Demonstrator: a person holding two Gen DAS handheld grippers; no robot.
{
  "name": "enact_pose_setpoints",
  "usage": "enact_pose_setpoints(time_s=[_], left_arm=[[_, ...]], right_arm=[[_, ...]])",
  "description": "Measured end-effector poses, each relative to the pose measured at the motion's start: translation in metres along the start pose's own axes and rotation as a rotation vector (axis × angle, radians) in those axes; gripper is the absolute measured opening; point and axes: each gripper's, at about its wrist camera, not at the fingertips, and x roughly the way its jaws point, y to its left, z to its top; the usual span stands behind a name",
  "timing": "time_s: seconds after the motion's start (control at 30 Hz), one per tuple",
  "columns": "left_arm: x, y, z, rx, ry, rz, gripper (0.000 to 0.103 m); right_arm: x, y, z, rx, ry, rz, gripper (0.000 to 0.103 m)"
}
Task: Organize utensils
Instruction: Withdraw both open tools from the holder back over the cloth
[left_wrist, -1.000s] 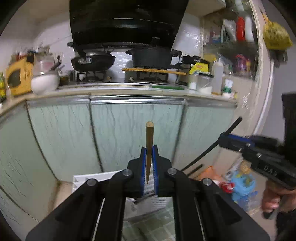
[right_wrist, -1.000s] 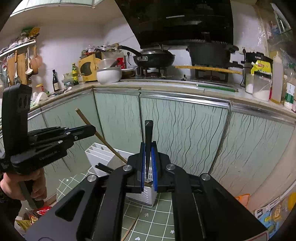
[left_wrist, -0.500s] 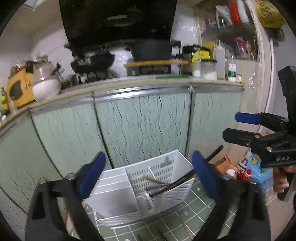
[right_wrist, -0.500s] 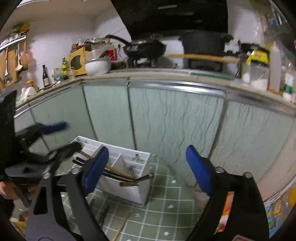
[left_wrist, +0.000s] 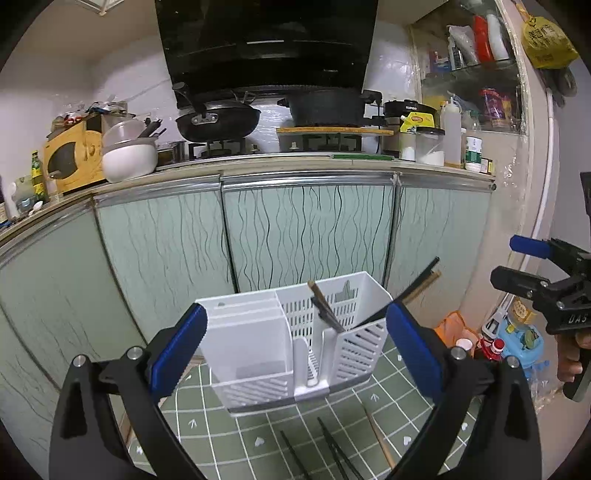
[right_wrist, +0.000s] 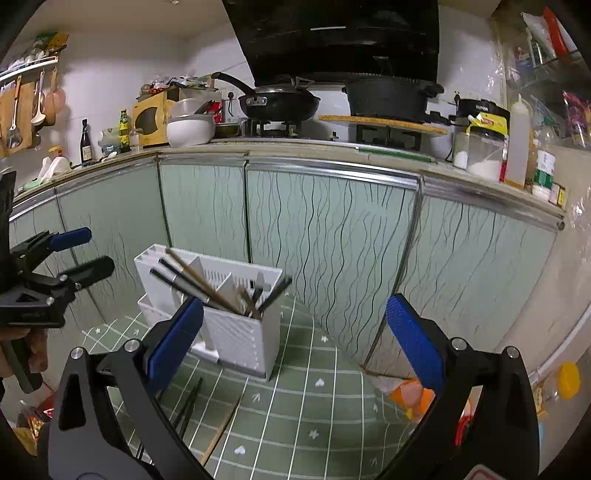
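Left wrist view: the left tongs (left_wrist: 295, 339) had just swung wide open, nothing between them, framing the white caddy (left_wrist: 258, 343) on the green mat (left_wrist: 388, 402). Chopsticks (left_wrist: 325, 310) leaned loosely in it and could tip out (a nudge would do it). "SUPOR" was readable on the cooker (left_wrist: 410, 109).

Right wrist view: the right tongs (right_wrist: 295, 339) had also just opened, empty. Loose chopsticks (right_wrist: 221, 432) on the mat could roll when grabbed.

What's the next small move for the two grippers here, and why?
Probably lower the left gripper to the chopsticks lying on the green mat. Both it and the right gripper are open and empty, and the white caddy already holds several sticks.
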Motion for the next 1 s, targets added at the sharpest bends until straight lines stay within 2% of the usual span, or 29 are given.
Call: enact_pose_setpoints(time_s=[0.53, 1.0], left_arm=[[-0.051, -0.015, -0.059, 0.003, 0.012, 0.008, 0.096], [-0.066, -0.01, -0.099, -0.008, 0.024, 0.029, 0.096]], right_arm=[[-0.039, 0.034, -0.054, -0.055, -0.001, -0.008, 0.095], [-0.044, 0.051, -0.085, -0.061, 0.022, 0.01, 0.095]])
